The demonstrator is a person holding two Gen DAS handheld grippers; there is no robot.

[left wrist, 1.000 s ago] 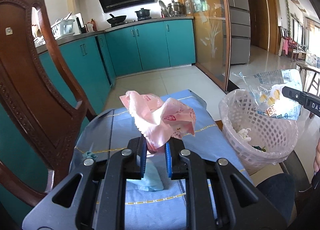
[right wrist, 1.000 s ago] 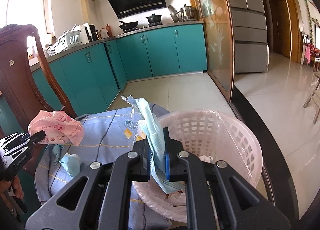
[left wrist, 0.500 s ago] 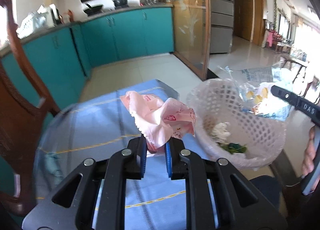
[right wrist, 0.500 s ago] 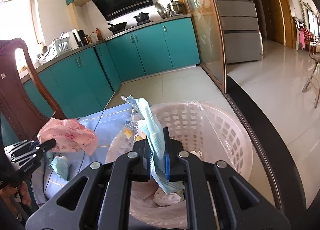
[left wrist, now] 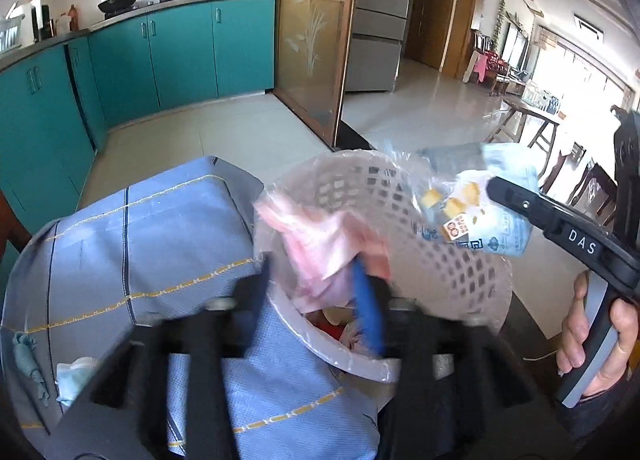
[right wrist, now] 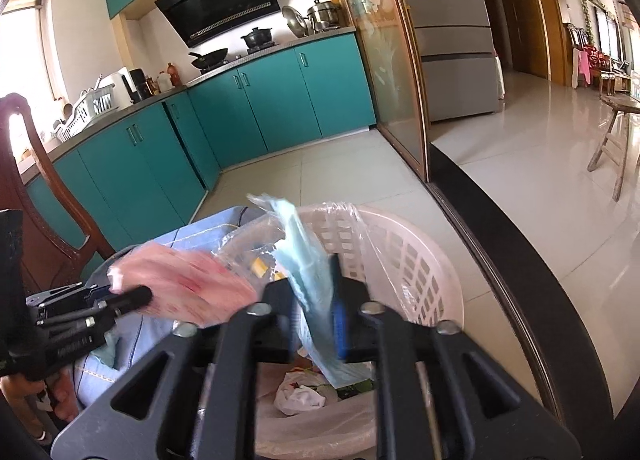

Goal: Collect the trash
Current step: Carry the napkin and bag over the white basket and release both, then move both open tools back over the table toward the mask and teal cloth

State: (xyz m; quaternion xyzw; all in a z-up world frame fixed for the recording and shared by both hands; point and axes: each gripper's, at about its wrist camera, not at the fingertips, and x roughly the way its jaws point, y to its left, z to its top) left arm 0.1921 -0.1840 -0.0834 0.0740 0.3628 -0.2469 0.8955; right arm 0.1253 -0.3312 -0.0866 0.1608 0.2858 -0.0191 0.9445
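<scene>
Left gripper fingers motion-blurred, pink wrapper smeared (print unreadable)

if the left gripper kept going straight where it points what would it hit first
Most likely the pink wrapper between the opening jaws of the left gripper, then the lined inside of the white basket. Motion blur makes depth uncertain.

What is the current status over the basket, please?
Left gripper opening, pink wrapper between its pads. Right gripper opening, blue wrapper between its pads. Both over basket. Nothing in the way.
</scene>
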